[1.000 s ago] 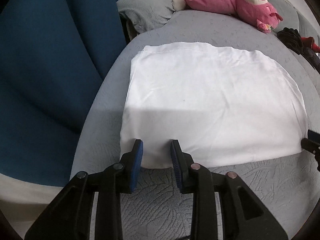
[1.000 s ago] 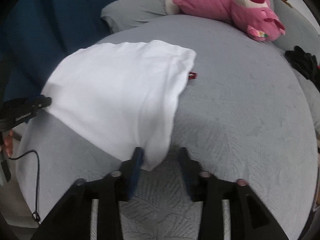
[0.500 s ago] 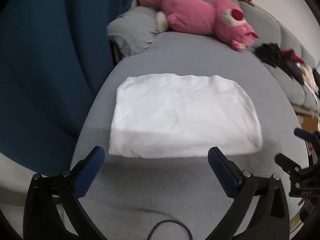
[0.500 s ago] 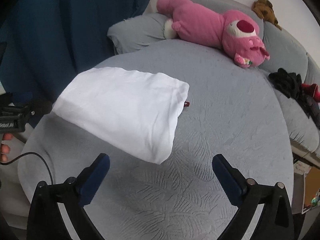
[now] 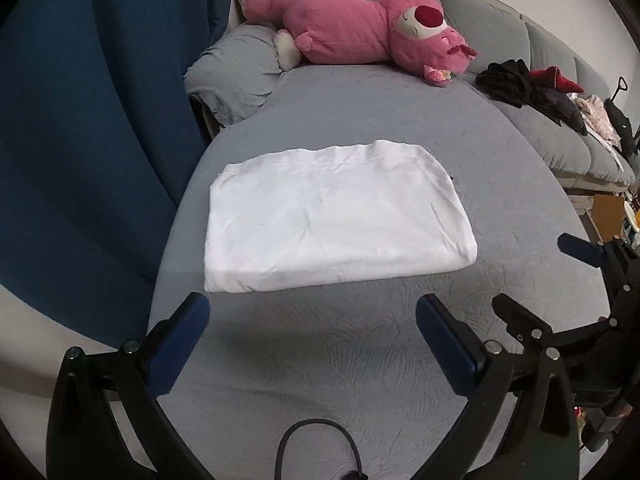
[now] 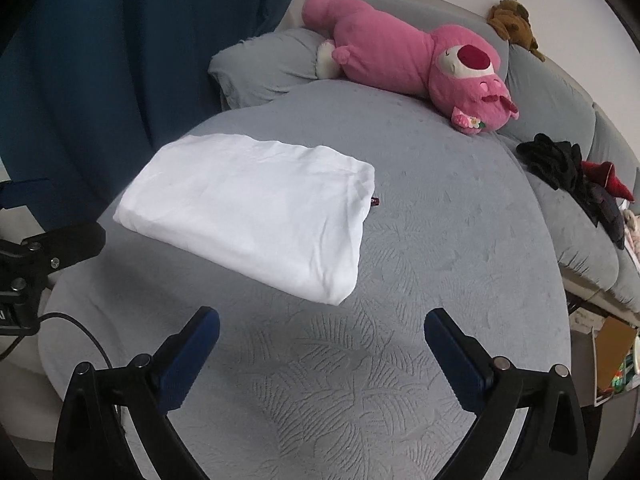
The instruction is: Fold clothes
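A white garment (image 5: 332, 216) lies folded into a flat rectangle on the grey sofa seat (image 5: 360, 360); in the right wrist view the same white garment (image 6: 256, 216) sits to the left. My left gripper (image 5: 312, 312) hangs open, wide apart, a short way back from the garment's near edge, touching nothing. My right gripper (image 6: 320, 324) is also open and empty, just behind the garment's near right corner. A small dark red tag (image 6: 374, 201) peeks out at the garment's right edge.
A pink plush toy (image 5: 360, 28) lies at the back of the sofa beside a grey cushion (image 5: 236, 76). Dark and red clothes (image 5: 532, 84) are piled at the right. A blue curtain (image 5: 80, 120) hangs on the left. A cable (image 5: 316, 448) trails below the left gripper.
Both grippers have let go of the garment's near edge, opened wide and drawn back and up. The garment now lies flat and folded on the seat.
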